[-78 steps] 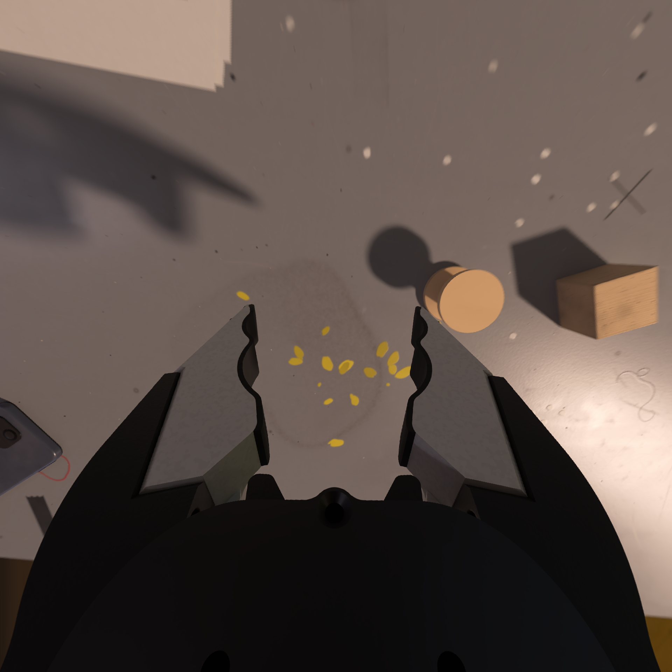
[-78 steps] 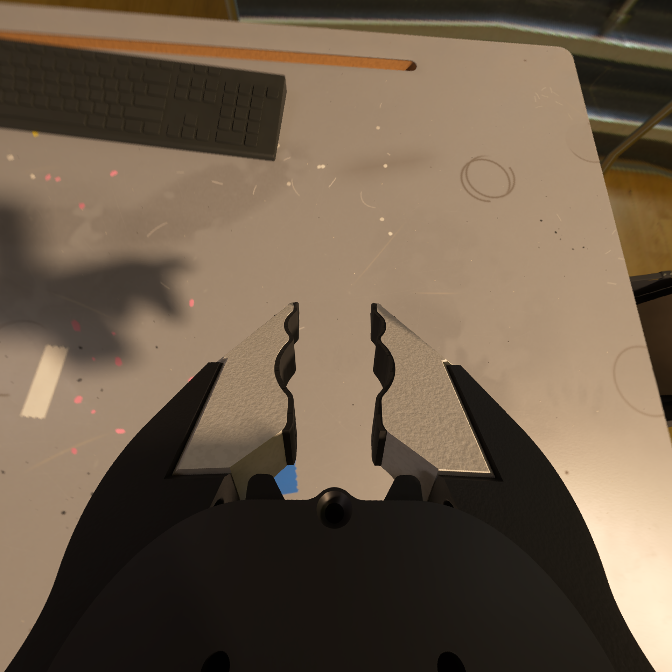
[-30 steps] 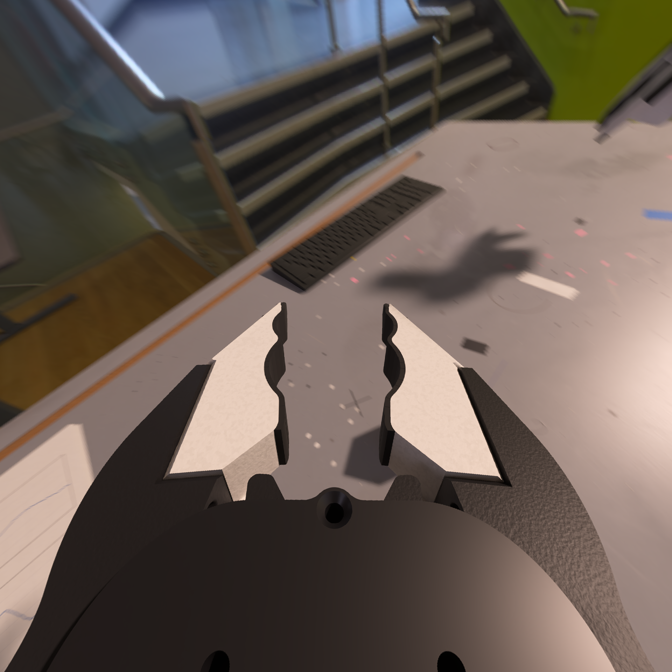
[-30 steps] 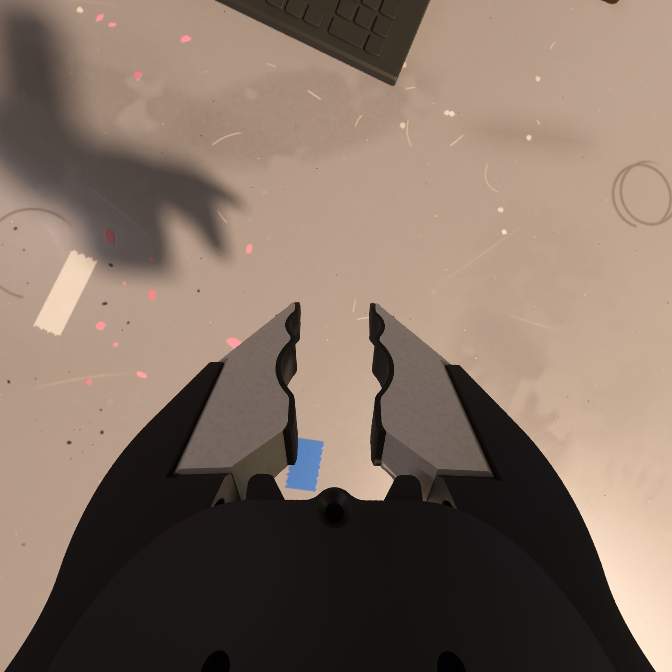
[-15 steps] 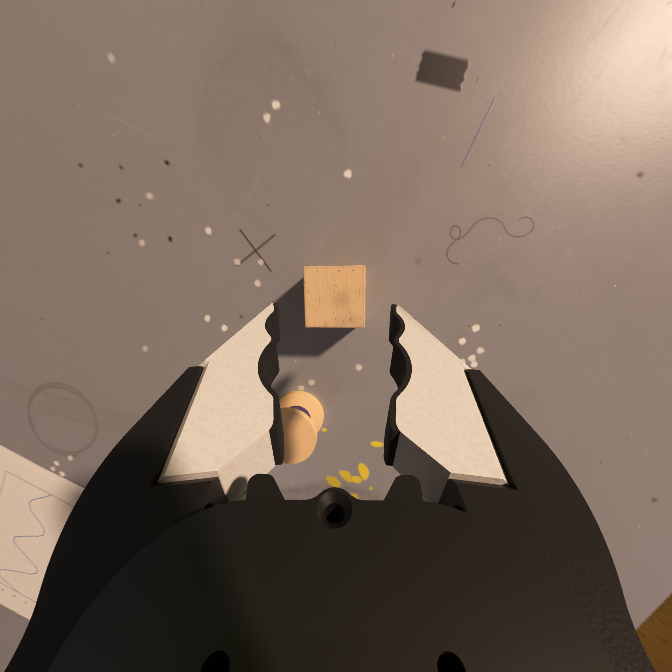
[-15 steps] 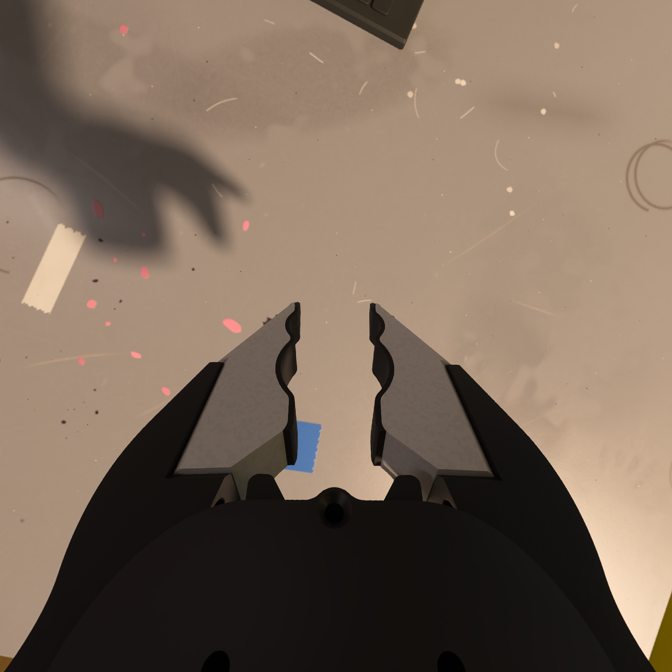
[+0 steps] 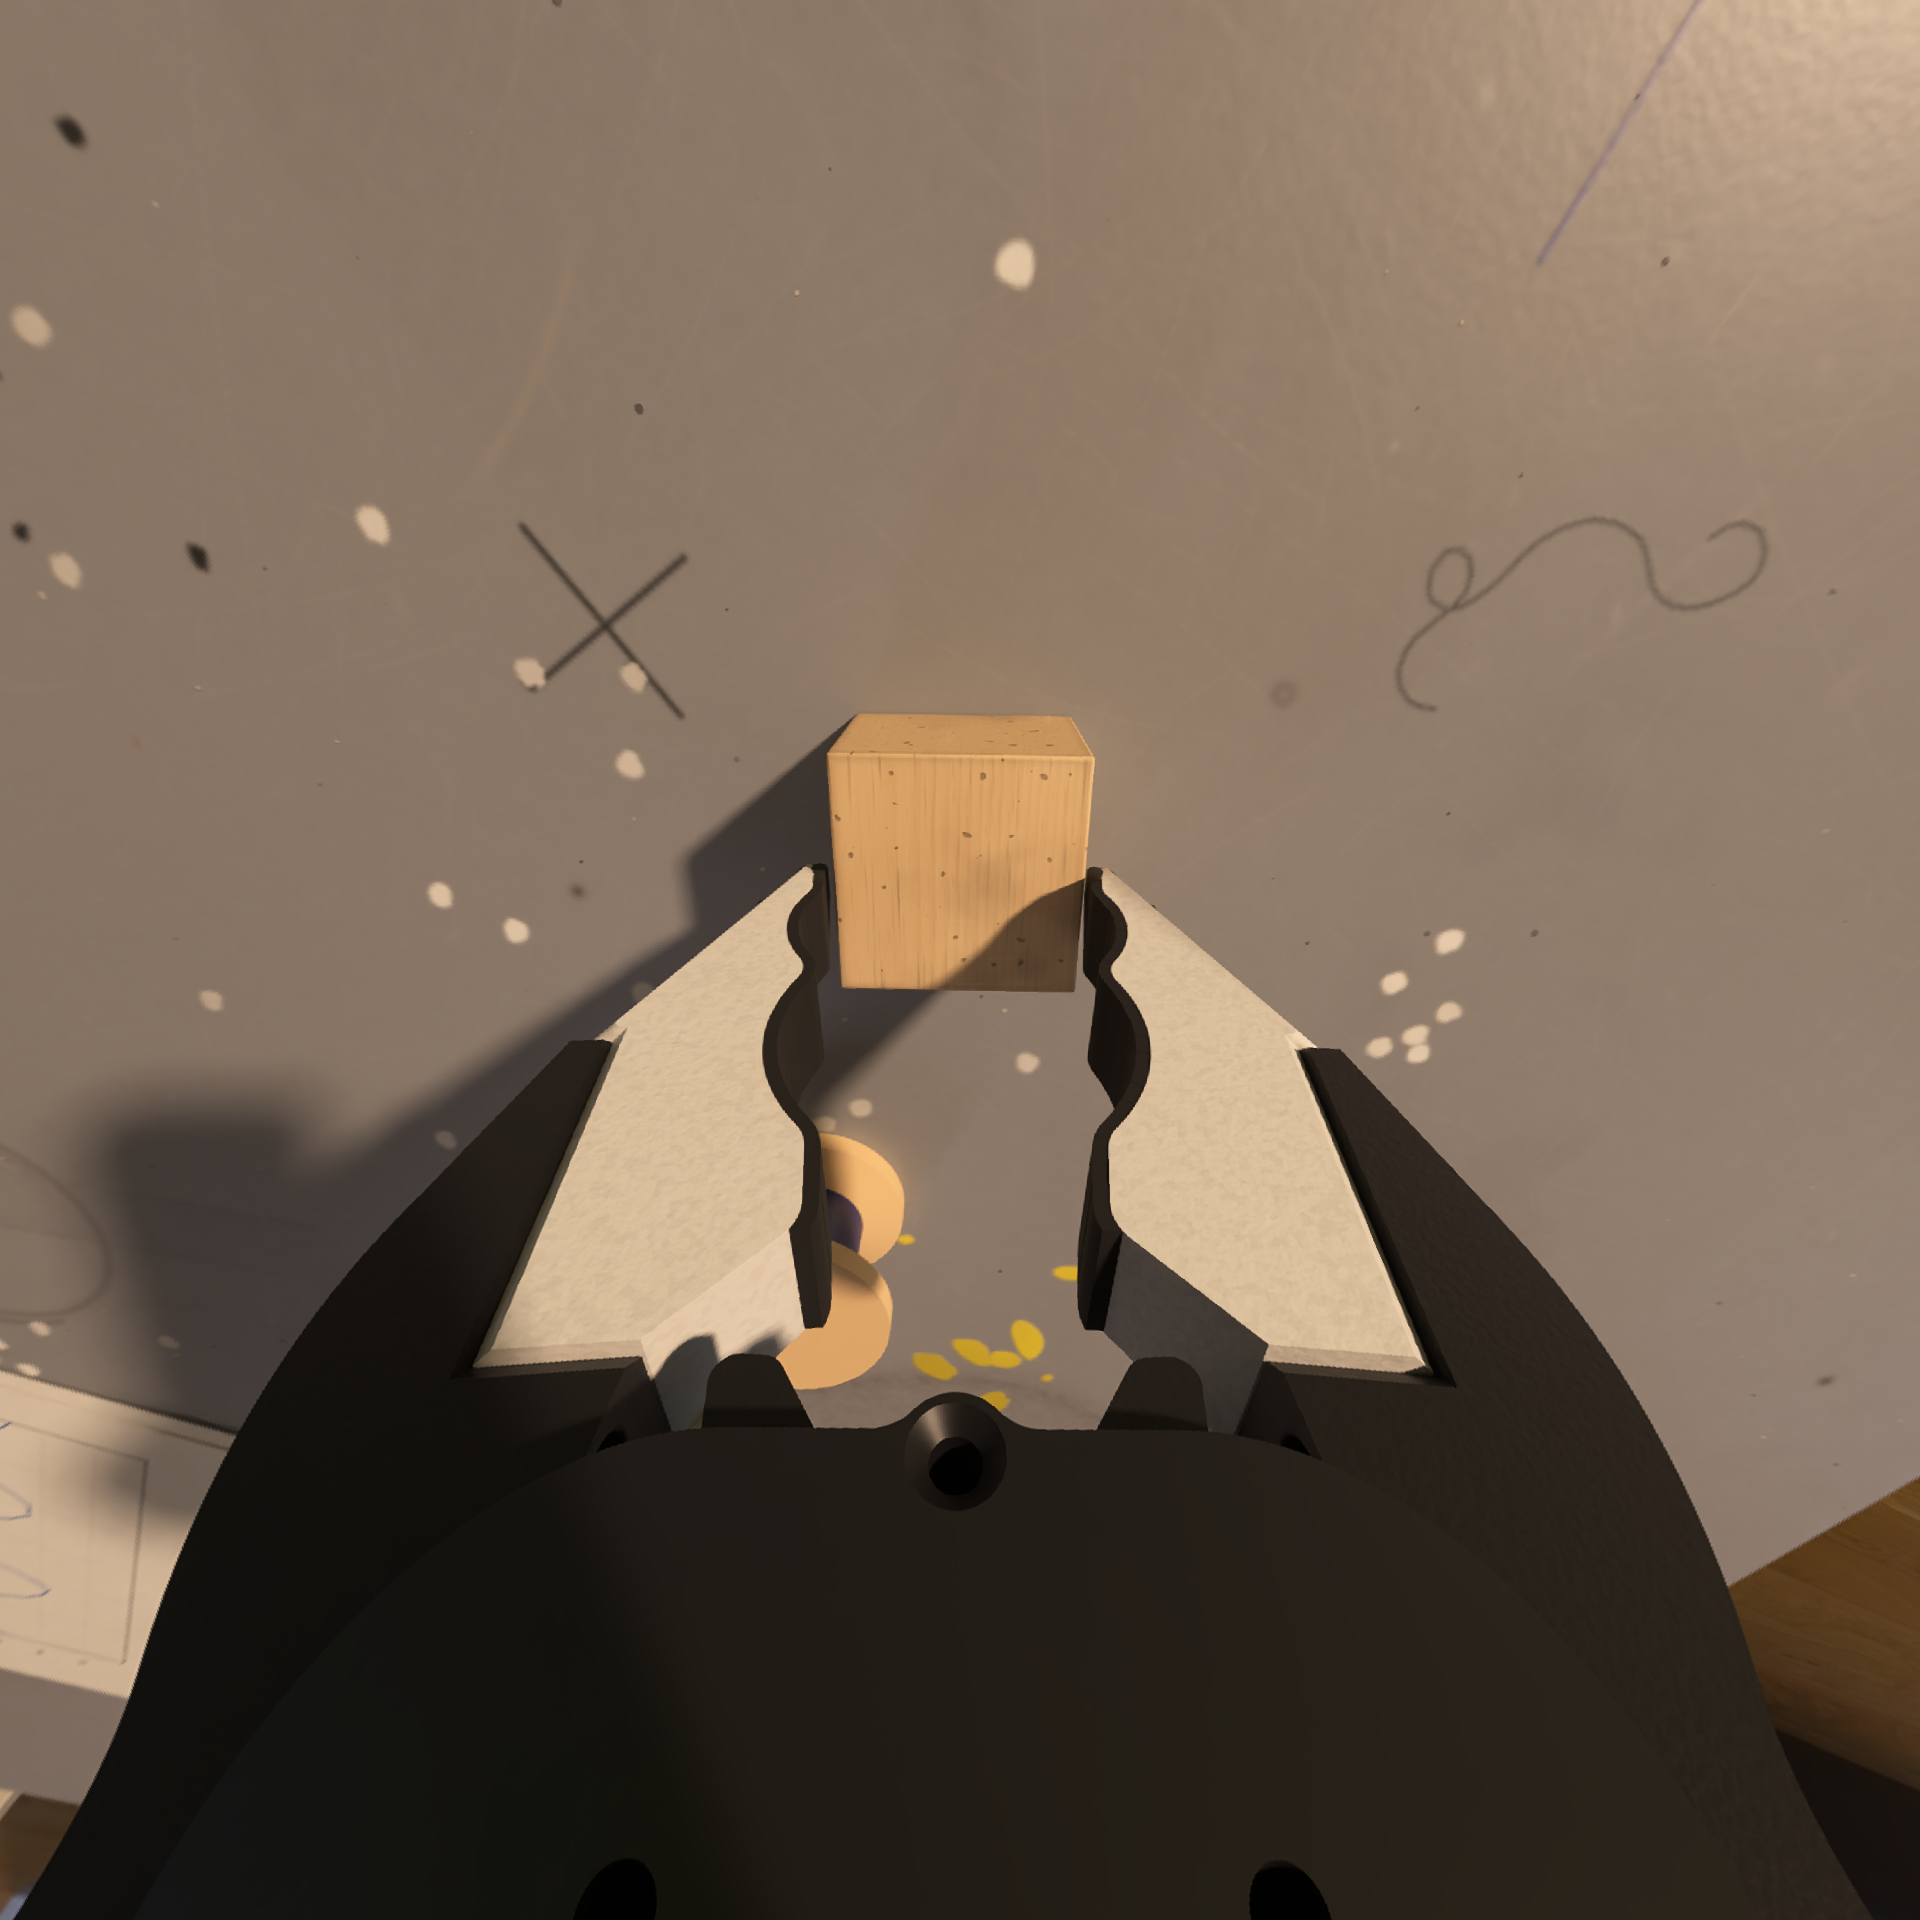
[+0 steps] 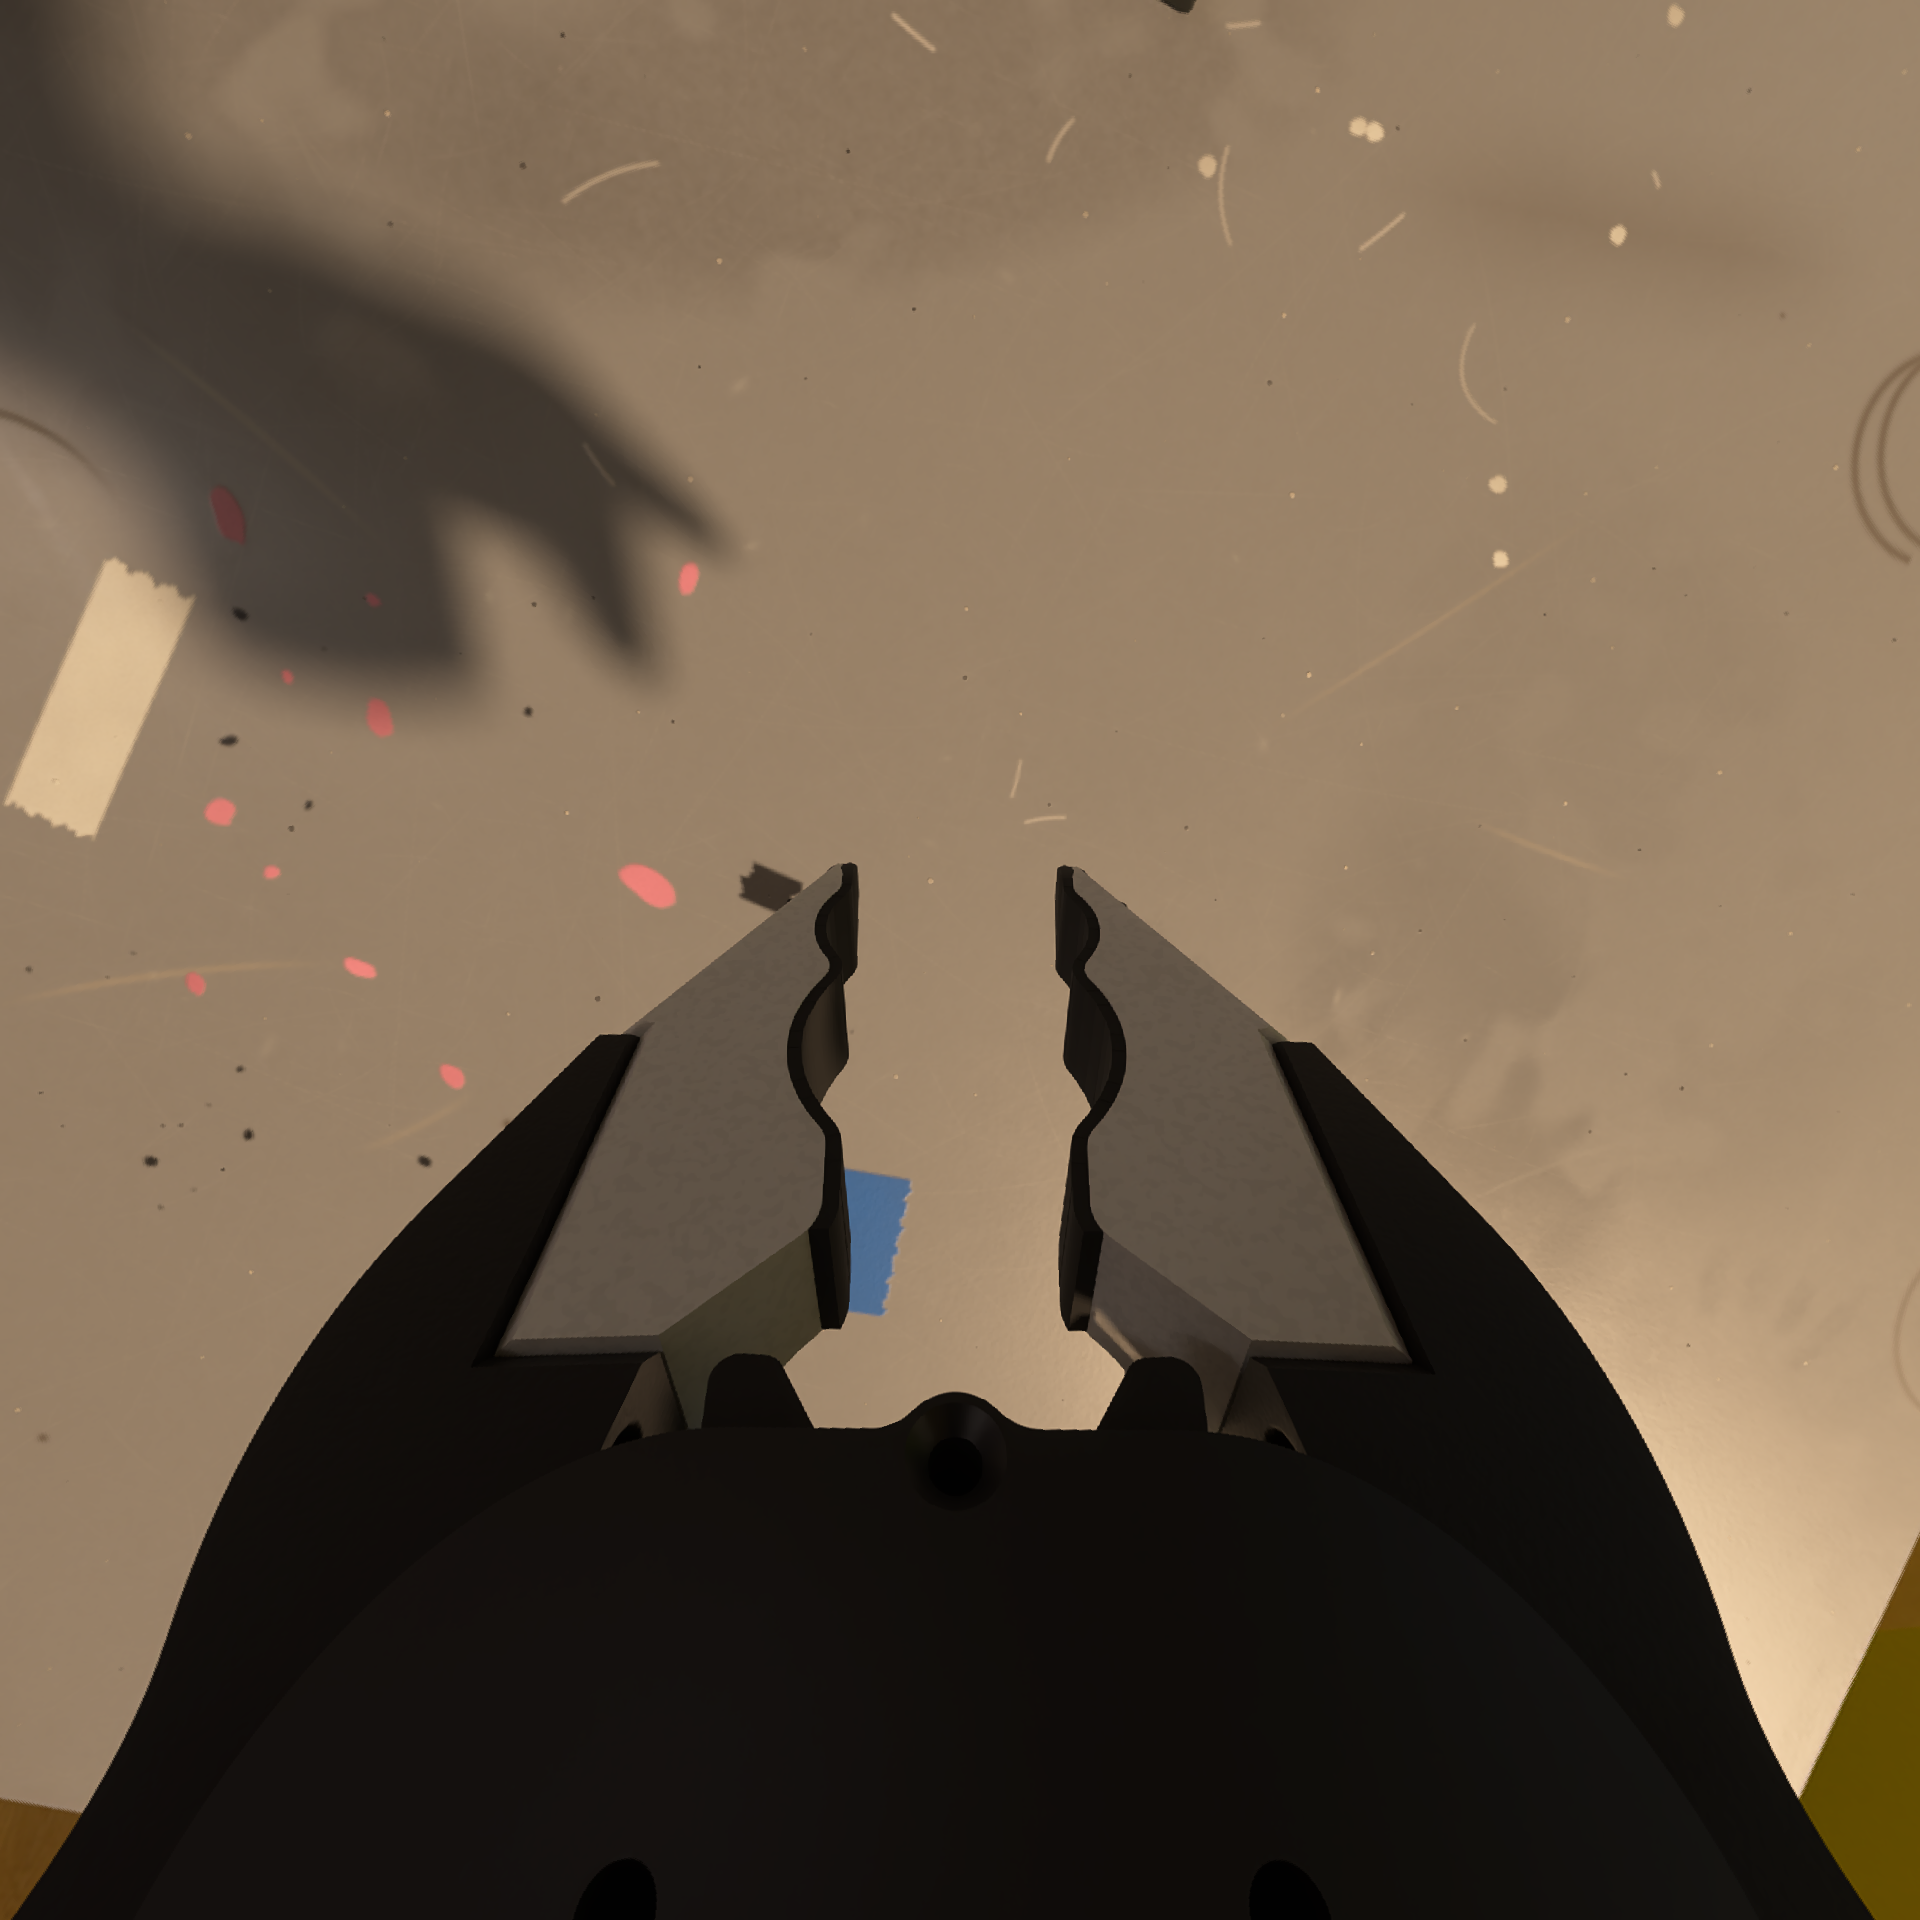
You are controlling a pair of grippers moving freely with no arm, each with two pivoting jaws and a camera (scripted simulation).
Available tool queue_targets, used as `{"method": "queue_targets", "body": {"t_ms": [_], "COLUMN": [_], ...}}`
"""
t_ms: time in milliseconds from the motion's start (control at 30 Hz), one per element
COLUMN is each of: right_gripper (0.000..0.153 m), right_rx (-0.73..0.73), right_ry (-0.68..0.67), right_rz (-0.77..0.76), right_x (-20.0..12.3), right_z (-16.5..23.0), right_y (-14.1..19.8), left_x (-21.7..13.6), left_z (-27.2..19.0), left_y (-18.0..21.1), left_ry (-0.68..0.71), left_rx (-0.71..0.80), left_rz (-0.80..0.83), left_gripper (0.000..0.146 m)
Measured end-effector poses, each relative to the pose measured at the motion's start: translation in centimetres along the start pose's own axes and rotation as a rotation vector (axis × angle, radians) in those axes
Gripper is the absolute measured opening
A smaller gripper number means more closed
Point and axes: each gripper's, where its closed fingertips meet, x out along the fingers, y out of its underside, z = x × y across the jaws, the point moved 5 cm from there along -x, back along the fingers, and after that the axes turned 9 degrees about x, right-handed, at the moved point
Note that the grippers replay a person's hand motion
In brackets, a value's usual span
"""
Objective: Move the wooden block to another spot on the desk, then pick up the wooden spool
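The wooden block [image 7: 961,852], a pale cube, sits between the fingertips of my left gripper [image 7: 956,894]. Both tips press on its side faces, so the gripper is shut on it. I cannot tell whether the block rests on the grey desk or hangs just above it. The wooden spool [image 7: 857,1257] lies on its side on the desk nearer to me, seen between the fingers and half hidden by the left finger. My right gripper [image 8: 956,883] is open and empty above a bare stretch of desk. Neither the block nor the spool shows in the right wrist view.
A sheet of paper [image 7: 62,1538] lies at the lower left and the desk edge [image 7: 1818,1558] runs at the lower right. In the right wrist view a white tape strip [image 8: 94,696] and a blue tape piece [image 8: 878,1242] lie flat on the desk.
My left gripper has come down and forward around the block and its jaws have narrowed onto it. The right gripper has drifted a little and the keyboard has left its view.
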Motion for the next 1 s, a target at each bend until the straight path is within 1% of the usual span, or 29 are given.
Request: {"method": "queue_targets", "body": {"t_ms": [167,367,433,533,633,700,767,833,900,1000], "right_gripper": [0.038,0.038,0.038,0.038,0.038,0.038,0.038,0.038,0.038,0.038], "right_rx": [-0.008,-0.009,-0.013,-0.011,0.000,0.000,0.001,-0.001,-0.005,-0.011], "right_ry": [-0.008,-0.012,-0.013,-0.012,-0.019,-0.027,-0.037,-0.044,-0.049,-0.046], "right_rz": [0.004,0.024,0.036,0.041,0.021,0.003,-0.008,-0.009,-0.001,0.012], "right_x": [0.2,0.6,0.6,0.5,0.1,-0.3,-0.5,-0.6,-0.7,-0.8], "right_z": [0.3,0.3,0.3,0.1,-0.1,-0.2,-0.3,-0.3,-0.3,-0.4], "right_y": [-0.1,0.1,0.3,0.5,0.5,0.4,0.3,0.4,0.6,0.8], "left_x": [-0.3,-1.3,-2.0,-4.3,-8.4,-11.3,-13.2,-13.8,-13.2,-10.6], "left_z": [0.5,0.8,1.1,1.3,1.2,0.2,-2.0,-4.3,-5.8,-7.4], "left_y": [0.5,0.6,0.9,1.3,1.1,-0.4,-3.3,-6.9,-10.8,-16.4], "left_ry": [-0.083,-0.108,-0.140,-0.188,-0.326,-0.410,-0.380,-0.314,-0.287,-0.255], "left_rx": [0.044,0.037,0.021,-0.018,-0.038,0.011,0.116,0.258,0.360,0.466], "left_rz": [0.027,-0.012,-0.020,-0.083,-0.209,-0.362,-0.521,-0.611,-0.604,-0.507], "left_gripper": [0.047,0.047,0.047,0.047,0.047,0.047,0.047,0.047,0.047,0.047]}}
